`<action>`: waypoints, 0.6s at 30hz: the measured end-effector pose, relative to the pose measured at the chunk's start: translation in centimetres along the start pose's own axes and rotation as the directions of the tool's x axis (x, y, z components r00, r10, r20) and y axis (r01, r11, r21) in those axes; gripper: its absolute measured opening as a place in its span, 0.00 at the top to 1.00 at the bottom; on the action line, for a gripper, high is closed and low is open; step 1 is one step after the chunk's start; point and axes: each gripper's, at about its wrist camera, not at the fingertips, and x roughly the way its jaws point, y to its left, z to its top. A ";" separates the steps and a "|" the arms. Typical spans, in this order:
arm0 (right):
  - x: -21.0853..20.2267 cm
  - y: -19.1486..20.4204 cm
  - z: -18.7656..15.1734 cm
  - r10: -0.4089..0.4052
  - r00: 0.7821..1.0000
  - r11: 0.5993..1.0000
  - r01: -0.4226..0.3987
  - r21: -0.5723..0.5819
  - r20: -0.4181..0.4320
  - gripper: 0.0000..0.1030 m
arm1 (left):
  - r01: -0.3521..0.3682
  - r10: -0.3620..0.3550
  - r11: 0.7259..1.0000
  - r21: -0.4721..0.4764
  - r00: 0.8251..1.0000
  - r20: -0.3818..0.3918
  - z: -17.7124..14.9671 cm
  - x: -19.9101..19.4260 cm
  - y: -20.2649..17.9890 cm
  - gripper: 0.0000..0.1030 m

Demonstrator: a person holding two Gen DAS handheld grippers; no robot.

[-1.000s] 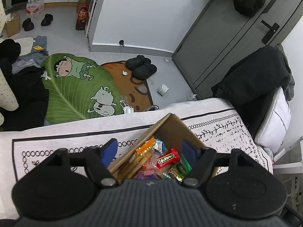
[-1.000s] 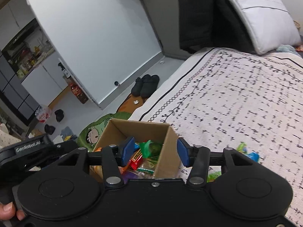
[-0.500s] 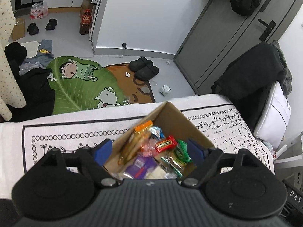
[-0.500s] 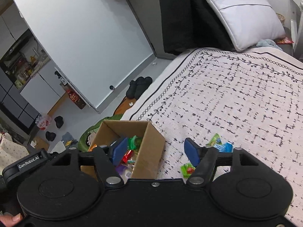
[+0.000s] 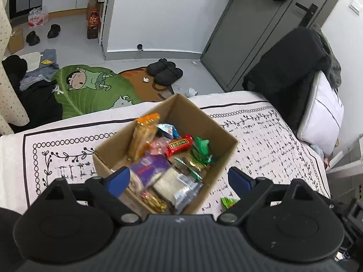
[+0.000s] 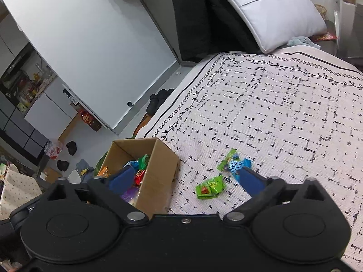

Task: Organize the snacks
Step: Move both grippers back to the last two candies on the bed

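An open cardboard box [image 5: 192, 117] full of wrapped snacks stands on the patterned bed cover [image 5: 272, 140]. A red bar [image 5: 180, 146], an orange pack [image 5: 143, 136] and a purple pack [image 5: 147, 170] lie inside. My left gripper [image 5: 179, 178] hovers above the box's near side, jaws opening, with nothing pressed between the blue pads. In the right wrist view the box [image 6: 158, 176] is at lower left. A green packet [image 6: 209, 187] and a green-and-blue pair [image 6: 233, 162] lie loose on the cover beside it. My right gripper [image 6: 186, 178] hangs over them, jaws opening and holding nothing.
A grey pillow [image 6: 272, 11] and dark clothing [image 5: 285, 68] sit at the head of the bed. Beyond the bed's edge are black slippers [image 5: 164, 71], a green cartoon rug [image 5: 90, 88] and a grey door [image 5: 261, 22]. One green packet [image 5: 229, 201] lies right of the box.
Both grippers drew back from the box and their jaws spread wider. The whole box now shows, and the loose green and blue packets have come into full view on the cover.
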 end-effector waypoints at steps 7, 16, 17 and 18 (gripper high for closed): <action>-0.9 -2.6 0.0 -0.011 1.000 0.999 0.011 0.042 -0.006 0.02 | 0.000 0.000 1.000 0.008 1.000 -0.016 -1.5 -0.3 -2.1 0.10; -3.2 -6.5 1.4 -0.032 0.996 0.985 0.017 0.170 0.089 0.02 | 0.046 -0.044 0.998 0.044 0.999 -0.027 -3.0 0.1 -5.3 0.10; -3.1 -6.8 1.4 -0.032 0.996 0.984 0.016 0.177 0.088 0.03 | 0.051 -0.050 0.998 0.047 0.998 -0.030 -3.2 0.2 -5.6 0.10; -2.9 -7.1 1.4 -0.031 0.996 0.983 0.014 0.184 0.086 0.04 | 0.055 -0.054 0.997 0.051 0.998 -0.031 -3.5 0.4 -5.9 0.10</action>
